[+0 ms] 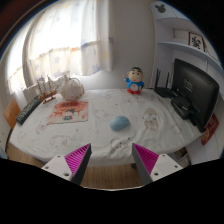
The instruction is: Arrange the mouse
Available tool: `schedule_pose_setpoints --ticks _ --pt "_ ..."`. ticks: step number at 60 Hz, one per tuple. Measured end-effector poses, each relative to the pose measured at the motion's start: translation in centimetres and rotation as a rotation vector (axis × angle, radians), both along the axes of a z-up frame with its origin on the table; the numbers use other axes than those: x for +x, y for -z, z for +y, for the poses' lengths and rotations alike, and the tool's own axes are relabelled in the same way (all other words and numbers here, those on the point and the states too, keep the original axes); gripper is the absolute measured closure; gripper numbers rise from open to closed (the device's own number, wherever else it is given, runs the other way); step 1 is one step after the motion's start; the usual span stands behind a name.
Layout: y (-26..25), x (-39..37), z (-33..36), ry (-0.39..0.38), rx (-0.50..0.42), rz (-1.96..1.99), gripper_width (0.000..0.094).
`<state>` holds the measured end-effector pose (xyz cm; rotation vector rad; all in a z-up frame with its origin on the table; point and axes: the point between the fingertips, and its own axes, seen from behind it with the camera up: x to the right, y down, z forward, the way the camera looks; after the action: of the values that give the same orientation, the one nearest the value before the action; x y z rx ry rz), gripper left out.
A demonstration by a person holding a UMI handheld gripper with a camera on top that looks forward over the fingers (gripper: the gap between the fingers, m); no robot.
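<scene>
A small light-blue mouse (120,123) lies on the white table (100,135), near its middle. My gripper (112,160) is open and empty, its fingers with magenta pads (77,160) wide apart at the table's near edge. The mouse lies well beyond the fingers, a little right of the midline between them.
On the table stand a blue cartoon figurine (135,80) at the back, a white teapot-like object (70,88) and a red-bordered booklet (68,112) at the left, and a black monitor (194,92) at the right. A keyboard-like dark bar (30,108) lies at the far left. A curtained window is behind.
</scene>
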<state>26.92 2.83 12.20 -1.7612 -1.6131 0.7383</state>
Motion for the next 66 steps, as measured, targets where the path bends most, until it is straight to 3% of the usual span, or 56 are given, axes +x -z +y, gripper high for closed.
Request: schedule_pose_setpoints --ticks 9,17,32,39,66 --pt "1.8 -3.3 0.9 0.006 0.028 0.049 0.0098" --pt "6.6 -8.7 0.9 -0.004 0.04 0.103 0.0096" --pt "11.8 -15.2 3.0 0.038 0.046 0.092 0.0098" --pt "12.6 -17.7 3.6 0.061 0.004 0.082 0.0094" --pt "13.8 -26.3 2.7 -0.058 -0.014 0.017 0.0082"
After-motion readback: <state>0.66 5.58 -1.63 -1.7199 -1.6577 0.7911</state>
